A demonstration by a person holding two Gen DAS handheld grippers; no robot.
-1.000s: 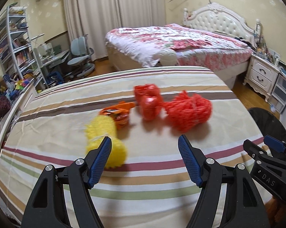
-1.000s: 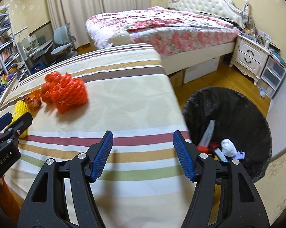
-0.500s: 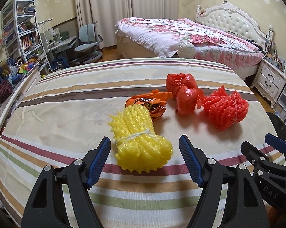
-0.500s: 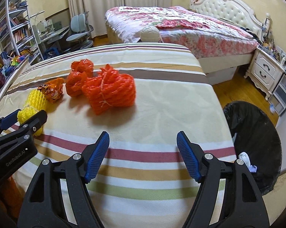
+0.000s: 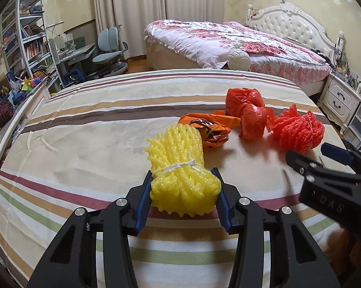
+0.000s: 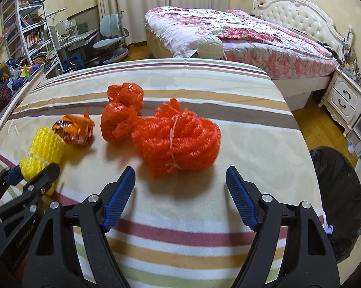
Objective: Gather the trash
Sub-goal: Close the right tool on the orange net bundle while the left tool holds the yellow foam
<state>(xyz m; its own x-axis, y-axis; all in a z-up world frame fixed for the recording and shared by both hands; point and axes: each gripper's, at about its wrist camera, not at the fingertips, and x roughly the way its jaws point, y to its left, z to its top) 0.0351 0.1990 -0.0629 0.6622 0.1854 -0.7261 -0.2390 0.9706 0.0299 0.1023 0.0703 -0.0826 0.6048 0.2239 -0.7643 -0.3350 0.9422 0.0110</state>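
A yellow foam net bundle [image 5: 178, 158] tied with string lies on the striped table [image 5: 84, 144]. My left gripper [image 5: 181, 177] is closing, and both blue pads touch the bundle's near end. From the right wrist view the same bundle [image 6: 45, 148] shows in the left gripper [image 6: 29, 175]. A red foam net bundle [image 6: 180, 139] lies just ahead of my right gripper [image 6: 180, 171], whose jaws are opening with nothing between them. A knotted red plastic bag [image 6: 123, 110] and a crumpled orange wrapper [image 6: 73, 129] lie between the two bundles.
A black-lined trash bin [image 6: 336, 192] stands on the floor off the table's right edge. Beyond the table are a bed [image 5: 228, 40], a white nightstand [image 6: 346, 100], a desk with a chair [image 5: 108, 52] and shelves [image 5: 24, 36] at the left.
My left gripper moved forward around the yellow bundle and its jaws narrowed onto it. My right gripper swung left from the bin toward the red bundle and its jaws widened.
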